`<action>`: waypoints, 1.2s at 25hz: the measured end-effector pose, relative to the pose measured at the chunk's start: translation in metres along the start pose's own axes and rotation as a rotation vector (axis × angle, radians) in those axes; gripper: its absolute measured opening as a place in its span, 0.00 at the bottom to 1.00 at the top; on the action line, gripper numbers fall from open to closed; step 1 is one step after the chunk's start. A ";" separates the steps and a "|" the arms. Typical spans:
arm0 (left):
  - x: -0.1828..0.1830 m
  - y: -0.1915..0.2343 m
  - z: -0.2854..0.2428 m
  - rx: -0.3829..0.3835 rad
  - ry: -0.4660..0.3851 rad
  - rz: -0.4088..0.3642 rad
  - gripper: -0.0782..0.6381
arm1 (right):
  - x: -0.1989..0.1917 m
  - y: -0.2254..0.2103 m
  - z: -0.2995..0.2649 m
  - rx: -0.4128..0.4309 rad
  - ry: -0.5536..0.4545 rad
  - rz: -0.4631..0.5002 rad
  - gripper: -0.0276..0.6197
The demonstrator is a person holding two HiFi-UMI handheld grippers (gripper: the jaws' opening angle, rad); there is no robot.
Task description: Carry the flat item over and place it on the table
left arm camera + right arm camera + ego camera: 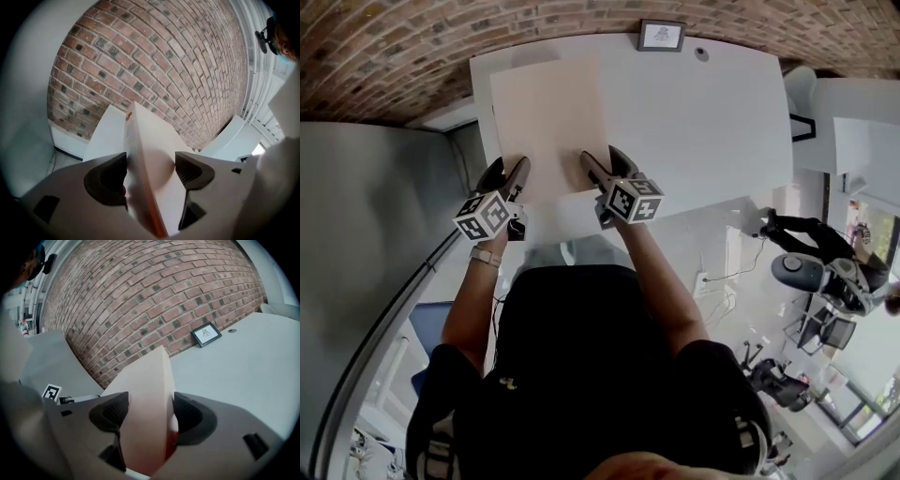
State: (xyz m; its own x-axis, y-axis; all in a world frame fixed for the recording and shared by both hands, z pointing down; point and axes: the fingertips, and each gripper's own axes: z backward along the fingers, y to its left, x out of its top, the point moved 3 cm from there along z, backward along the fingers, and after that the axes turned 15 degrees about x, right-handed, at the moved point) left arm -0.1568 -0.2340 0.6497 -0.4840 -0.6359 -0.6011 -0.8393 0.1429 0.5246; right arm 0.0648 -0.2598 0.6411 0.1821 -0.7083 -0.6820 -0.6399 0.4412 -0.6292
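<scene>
Nearest the person, the left tongs (514, 170) and right tongs (601, 160) each clench the near edge of a pale beige flat board (548, 117), pads against its faces. The board extends over the left part of the white surface (703, 122). Beyond it, a small framed picture (662, 36) stands before a brick wall (581, 14).

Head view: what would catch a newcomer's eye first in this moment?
A large flat beige board dominates, held at its near edge over the left part of the white table, with the left gripper and the right gripper each clamped on it. Behind the table runs a red brick wall, and a small framed sign stands at the table's far edge.
</scene>
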 end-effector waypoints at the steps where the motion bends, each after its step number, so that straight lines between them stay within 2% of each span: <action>1: -0.002 0.003 -0.005 0.002 0.011 -0.001 0.54 | -0.004 -0.004 -0.003 -0.006 0.005 -0.009 0.51; 9: -0.020 0.022 -0.024 0.020 0.089 0.004 0.54 | -0.027 -0.024 -0.018 -0.046 0.049 -0.059 0.51; 15: -0.029 0.028 -0.030 0.024 0.102 -0.041 0.54 | -0.040 -0.033 -0.020 -0.045 0.059 -0.081 0.51; 19: -0.041 0.033 -0.036 0.032 0.138 -0.083 0.54 | -0.055 -0.037 -0.023 -0.061 0.121 -0.049 0.55; 23: -0.050 0.037 -0.038 0.036 0.163 -0.113 0.54 | -0.062 -0.040 -0.023 -0.065 0.140 -0.036 0.57; 30: -0.049 0.037 -0.033 0.055 0.158 -0.158 0.54 | -0.064 -0.038 -0.021 -0.067 0.168 -0.002 0.59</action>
State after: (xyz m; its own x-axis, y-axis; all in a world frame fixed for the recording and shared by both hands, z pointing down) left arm -0.1564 -0.2230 0.7188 -0.3043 -0.7639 -0.5691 -0.9160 0.0707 0.3948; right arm 0.0618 -0.2426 0.7163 0.0592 -0.7938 -0.6053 -0.6887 0.4065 -0.6004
